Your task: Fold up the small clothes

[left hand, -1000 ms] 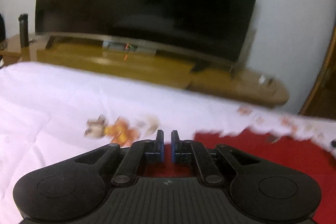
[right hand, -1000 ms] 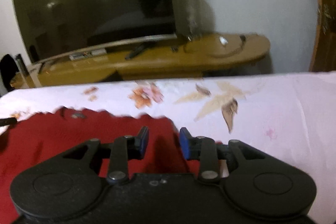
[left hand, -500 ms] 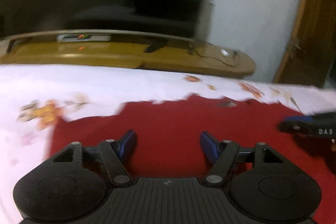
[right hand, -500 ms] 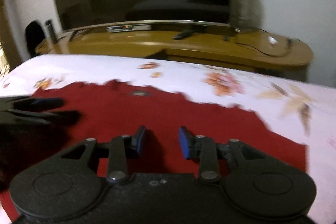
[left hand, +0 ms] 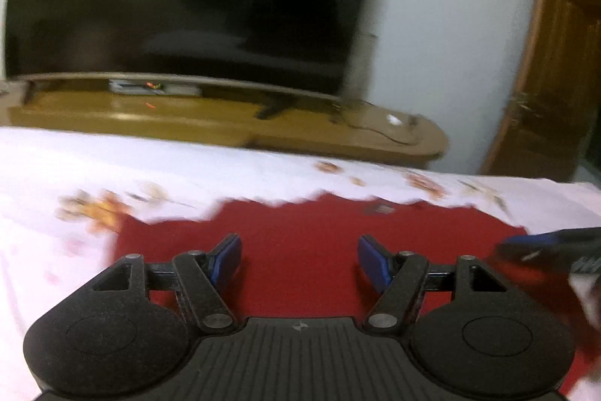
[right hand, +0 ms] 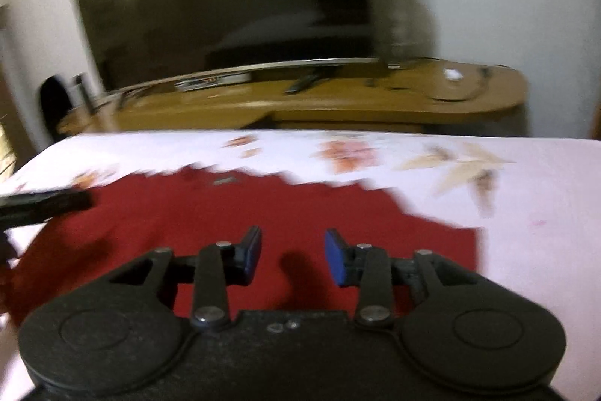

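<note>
My left tool [left hand: 299,260]: jaws wide apart, holding nothing, above the red garment [left hand: 300,232]. Red garment: spread flat on the floral bedsheet [left hand: 56,168]. My right tool [right hand: 293,256]: jaws parted, empty, over the garment's right part. Behind: television [right hand: 225,6] on wooden stand [right hand: 338,100].

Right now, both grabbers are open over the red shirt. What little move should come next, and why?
Probably lower the left gripper onto the near edge of the red shirt and close it. Its jaws stand wide apart with nothing between them, and the right gripper is open too. The shirt lies spread flat on the flowered sheet, so neither has hold of cloth to fold yet.
</note>
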The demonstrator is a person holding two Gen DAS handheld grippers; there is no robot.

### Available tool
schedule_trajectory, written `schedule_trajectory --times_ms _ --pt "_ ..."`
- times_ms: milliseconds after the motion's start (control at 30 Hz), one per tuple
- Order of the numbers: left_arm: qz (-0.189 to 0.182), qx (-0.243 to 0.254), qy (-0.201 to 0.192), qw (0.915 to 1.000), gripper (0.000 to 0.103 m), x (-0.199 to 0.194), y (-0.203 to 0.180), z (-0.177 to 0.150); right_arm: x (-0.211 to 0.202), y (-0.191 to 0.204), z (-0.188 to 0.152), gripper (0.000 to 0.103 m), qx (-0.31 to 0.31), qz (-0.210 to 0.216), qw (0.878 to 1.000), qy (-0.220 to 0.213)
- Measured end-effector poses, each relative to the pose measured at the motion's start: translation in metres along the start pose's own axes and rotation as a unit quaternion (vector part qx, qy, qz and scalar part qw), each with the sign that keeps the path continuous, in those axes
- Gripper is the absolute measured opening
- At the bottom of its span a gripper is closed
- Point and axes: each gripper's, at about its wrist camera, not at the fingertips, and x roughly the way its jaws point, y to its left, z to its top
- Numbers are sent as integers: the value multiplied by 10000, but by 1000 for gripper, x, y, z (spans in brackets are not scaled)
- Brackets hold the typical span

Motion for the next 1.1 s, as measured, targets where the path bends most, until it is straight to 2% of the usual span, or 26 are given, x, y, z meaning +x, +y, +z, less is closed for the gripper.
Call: schedule_trajectory --times_ms 100,167,200,267,367,433,567,667,733,800,933,1100 --pt "-135 227 226 9994 69 4 -22 -10 13 35 -6 36 -271 256 9992 165" --pt "-158 482 521 9973 68 10 -29 -19 18 54 -11 39 -492 363 9978 254" --pt "-102 701 525 9961 68 9 -30 -24 21 60 -14 44 -659 372 9966 322" --pt "-52 849 495 9951 68 3 -22 -27 21 64 -19 47 -1041 285 9934 384" --pt "64 872 453 9951 68 -11 1 -28 11 44 -19 45 -1079 112 9931 443" --pt "45 839 429 9955 68 -19 19 -30 3 23 -21 44 -1044 -179 9933 470" --pt "177 764 421 9960 68 -32 39 -34 -21 -26 -32 43 -729 -520 9949 466" --pt "283 615 401 9969 68 -36 40 -30 -33 -40 -37 43 -409 -518 9968 455" --pt "205 503 230 9983 69 -50 29 -25 -44 -31 -34 44 -338 -575 9973 313" --pt "19 448 100 9989 69 -63 14 -28 -62 -15 -34 44 -207 -297 9993 42" --pt "-165 542 261 9981 69 -64 -15 -48 -69 35 -49 43 -317 309 9990 76" --pt "193 600 484 9968 69 -56 -28 -67 -51 84 -71 42 -559 555 9962 366"
